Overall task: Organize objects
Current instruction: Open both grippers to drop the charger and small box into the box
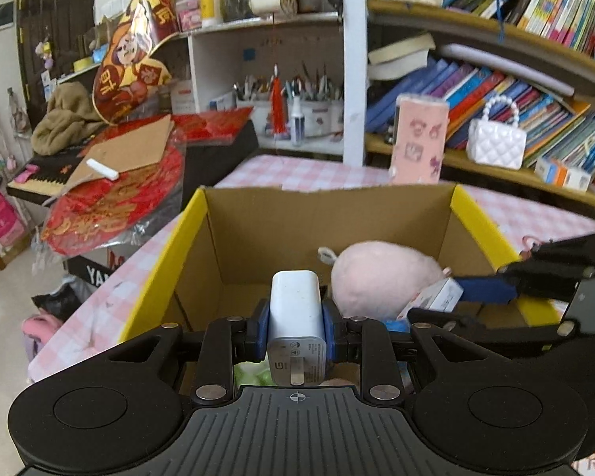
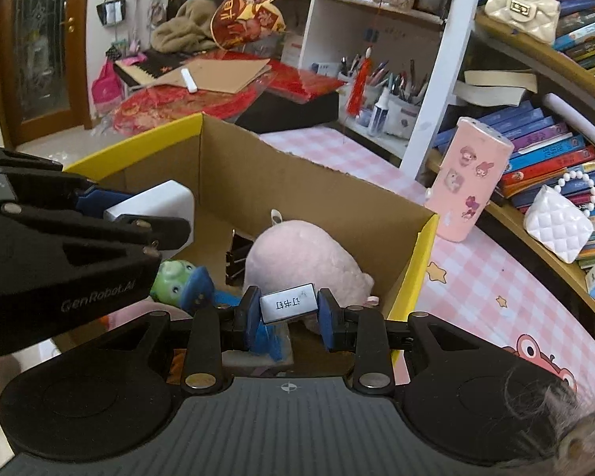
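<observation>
My left gripper (image 1: 295,327) is shut on a white plug-in charger (image 1: 295,317), held above the near edge of an open cardboard box (image 1: 258,218) with yellow flaps. My right gripper (image 2: 287,315) is shut on a small white box with a printed label (image 2: 287,303), over the same cardboard box (image 2: 297,182). In the left wrist view the right gripper (image 1: 452,303) reaches in from the right with its small white box (image 1: 436,295). Inside lie a pink plush toy (image 1: 380,273), a green toy (image 2: 172,279) and black binder clips (image 2: 236,256). The left gripper (image 2: 160,226) holds the charger (image 2: 158,202) at the left of the right wrist view.
The box stands on a pink checked tablecloth (image 2: 476,289). A pink cylinder with stickers (image 2: 470,186) stands behind it. Bookshelves with a white quilted purse (image 2: 557,226) run along the right. Red decorations and cardboard (image 1: 127,150) cover a keyboard at the left.
</observation>
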A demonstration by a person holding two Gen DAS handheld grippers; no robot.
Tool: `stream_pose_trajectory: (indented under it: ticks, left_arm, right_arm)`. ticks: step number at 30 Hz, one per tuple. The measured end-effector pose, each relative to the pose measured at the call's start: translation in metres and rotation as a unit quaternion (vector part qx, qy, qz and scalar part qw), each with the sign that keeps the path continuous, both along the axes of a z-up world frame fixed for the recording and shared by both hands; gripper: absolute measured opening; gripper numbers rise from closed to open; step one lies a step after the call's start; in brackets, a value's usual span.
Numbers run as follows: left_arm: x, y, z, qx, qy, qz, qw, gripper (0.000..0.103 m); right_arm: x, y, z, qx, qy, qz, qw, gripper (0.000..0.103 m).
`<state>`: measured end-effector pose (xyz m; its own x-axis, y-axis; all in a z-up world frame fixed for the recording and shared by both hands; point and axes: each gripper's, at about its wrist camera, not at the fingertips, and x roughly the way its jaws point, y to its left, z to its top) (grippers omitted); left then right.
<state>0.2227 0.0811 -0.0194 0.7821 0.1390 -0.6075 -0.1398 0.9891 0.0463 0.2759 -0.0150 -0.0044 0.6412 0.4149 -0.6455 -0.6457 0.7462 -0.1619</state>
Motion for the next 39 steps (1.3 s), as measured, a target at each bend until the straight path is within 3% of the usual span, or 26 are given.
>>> stream_pose_trajectory:
  ticks: [7, 13, 15, 17, 18, 26, 32, 39]
  left_arm:
    - [0.004, -0.001, -0.011, 0.003, 0.02, 0.0, 0.9998, 0.025]
    - [0.001, -0.005, -0.006, 0.017, 0.002, -0.004, 0.9998, 0.028]
    - [-0.001, -0.004, -0.001, 0.018, -0.007, -0.003, 0.9998, 0.036]
    - [-0.007, -0.002, 0.007, 0.012, -0.026, -0.007, 0.9996, 0.052]
    - [-0.011, -0.002, 0.011, 0.012, -0.034, -0.007, 0.9993, 0.054]
    - [-0.04, -0.005, 0.042, 0.007, -0.091, -0.025, 0.9955, 0.079]
    - [-0.066, -0.004, 0.057, 0.001, -0.114, -0.032, 0.9929, 0.082]
    - [-0.093, -0.006, 0.056, 0.001, -0.107, -0.046, 0.9931, 0.086]
  right_arm:
    - [0.0, 0.004, -0.002, -0.023, -0.002, 0.011, 1.0, 0.028]
    - [0.001, 0.004, 0.0, -0.024, 0.0, 0.001, 1.0, 0.033]
    - [-0.001, 0.002, 0.002, -0.02, -0.001, -0.004, 1.0, 0.037]
    - [-0.006, 0.0, 0.007, -0.012, -0.009, -0.005, 1.0, 0.052]
    - [-0.01, -0.002, 0.01, -0.007, -0.015, -0.006, 1.0, 0.058]
    - [-0.039, -0.019, 0.04, 0.03, -0.046, -0.036, 0.998, 0.066]
    - [-0.066, -0.043, 0.056, 0.063, -0.061, -0.085, 0.993, 0.067]
    - [-0.1, -0.074, 0.058, 0.085, -0.063, -0.164, 0.981, 0.07]
